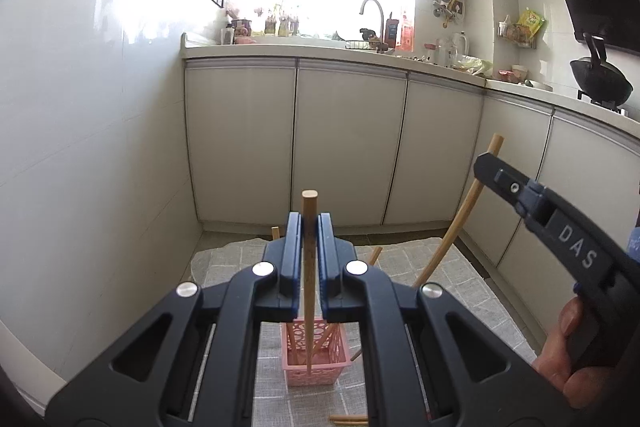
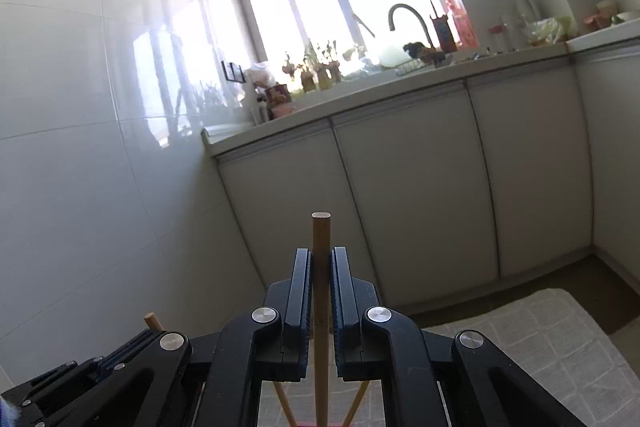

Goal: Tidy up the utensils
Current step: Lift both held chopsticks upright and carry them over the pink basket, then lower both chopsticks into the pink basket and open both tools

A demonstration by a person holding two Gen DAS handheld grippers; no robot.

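In the left wrist view my left gripper (image 1: 309, 223) is shut on an upright wooden chopstick (image 1: 309, 203). Its lower end reaches down into a pink lattice basket (image 1: 320, 367) that holds several other chopsticks. To the right, my right gripper (image 1: 492, 167), held in a hand (image 1: 560, 351), grips a second chopstick (image 1: 460, 223) that slants over the cloth. In the right wrist view my right gripper (image 2: 321, 255) is shut on that chopstick (image 2: 321, 231). The left gripper (image 2: 100, 367) shows at the lower left, and its chopstick's tip (image 2: 152, 321) pokes up.
The basket stands on a grey checked cloth (image 1: 460, 291) on the floor, with loose chopsticks (image 1: 348, 418) lying near the front edge. White cabinet doors (image 1: 348, 147) run behind and to the right, under a counter with a sink faucet (image 1: 372, 9) and a wok (image 1: 600, 83). A tiled wall (image 1: 80, 147) closes the left.
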